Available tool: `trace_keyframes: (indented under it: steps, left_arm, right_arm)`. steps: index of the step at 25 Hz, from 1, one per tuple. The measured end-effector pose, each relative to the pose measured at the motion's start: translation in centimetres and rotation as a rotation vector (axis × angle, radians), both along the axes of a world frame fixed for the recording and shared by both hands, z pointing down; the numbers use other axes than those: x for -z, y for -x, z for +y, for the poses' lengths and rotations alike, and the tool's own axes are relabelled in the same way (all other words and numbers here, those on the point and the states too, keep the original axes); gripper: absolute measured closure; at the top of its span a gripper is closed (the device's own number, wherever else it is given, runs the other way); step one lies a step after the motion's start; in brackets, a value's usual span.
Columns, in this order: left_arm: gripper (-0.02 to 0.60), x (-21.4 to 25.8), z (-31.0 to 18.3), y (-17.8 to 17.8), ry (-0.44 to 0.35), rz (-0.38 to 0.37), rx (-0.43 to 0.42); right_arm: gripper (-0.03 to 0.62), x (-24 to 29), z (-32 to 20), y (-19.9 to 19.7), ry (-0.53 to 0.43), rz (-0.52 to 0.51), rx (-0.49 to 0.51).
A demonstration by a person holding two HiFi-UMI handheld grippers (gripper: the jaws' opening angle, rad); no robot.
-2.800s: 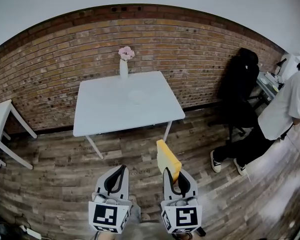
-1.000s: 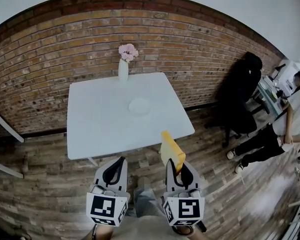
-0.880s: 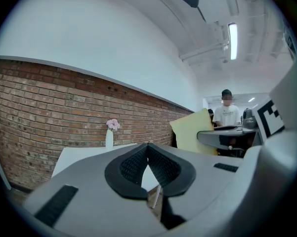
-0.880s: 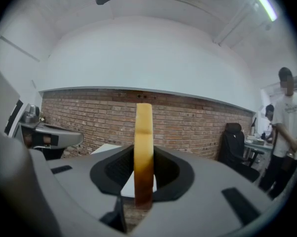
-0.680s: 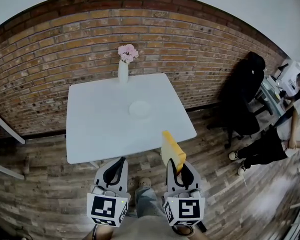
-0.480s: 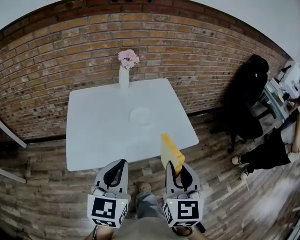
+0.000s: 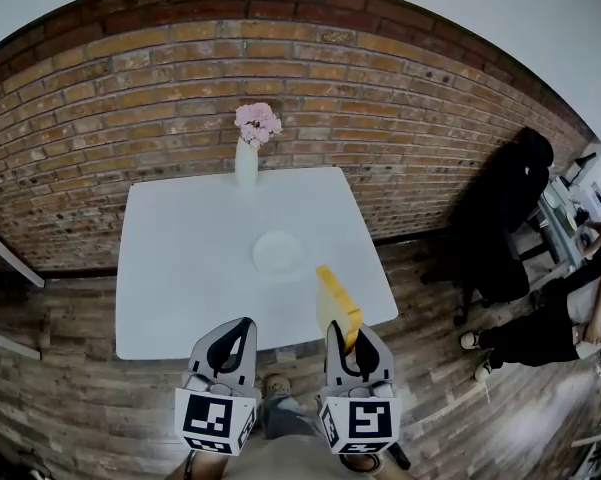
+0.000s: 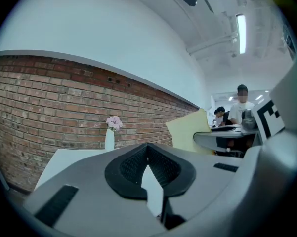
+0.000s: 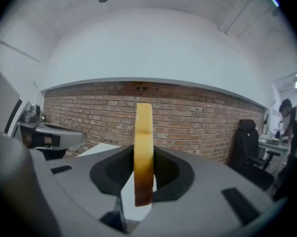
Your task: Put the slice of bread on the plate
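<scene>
In the head view a yellow slice of bread (image 7: 337,303) stands on edge between the jaws of my right gripper (image 7: 348,340), which is shut on it. In the right gripper view the slice (image 9: 143,147) is upright, its browned crust toward the camera. It hangs over the near right edge of the white table (image 7: 170,268). A small white plate (image 7: 278,252) lies near the table's middle, beyond the bread. My left gripper (image 7: 242,326) hovers beside the right one at the near edge, shut and holding nothing. Its tips (image 8: 148,146) meet in the left gripper view.
A white vase with pink flowers (image 7: 247,148) stands at the table's far edge against the brick wall (image 7: 380,118). A black chair draped in dark cloth (image 7: 505,218) and a person (image 7: 545,333) are to the right. My own feet (image 7: 278,393) show on the plank floor.
Both grippers have moved forward together to the table's near edge, the bread still held upright. The table and plate now lie closer. The person at the right has shifted.
</scene>
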State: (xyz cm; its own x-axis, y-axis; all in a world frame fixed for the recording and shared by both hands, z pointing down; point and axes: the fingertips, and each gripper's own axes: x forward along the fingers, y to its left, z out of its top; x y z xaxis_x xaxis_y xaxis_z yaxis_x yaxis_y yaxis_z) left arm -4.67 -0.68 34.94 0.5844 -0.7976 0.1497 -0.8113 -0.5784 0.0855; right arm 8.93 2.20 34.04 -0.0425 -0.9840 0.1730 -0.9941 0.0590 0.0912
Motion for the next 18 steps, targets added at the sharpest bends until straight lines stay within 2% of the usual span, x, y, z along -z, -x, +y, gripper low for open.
trace_keyframes:
  steps: [8, 18]
  left_arm:
    - [0.572, 0.4, -4.6, -2.5, -0.004, -0.032, 0.009]
    - [0.572, 1.4, -8.5, -4.5, -0.014, -0.047, 0.061]
  right_arm:
    - [0.499, -0.6, -4.9, -1.3, 0.019, -0.026, 0.05]
    - [0.5, -0.2, -9.5, -3.0, 0.019, -0.031, 0.117]
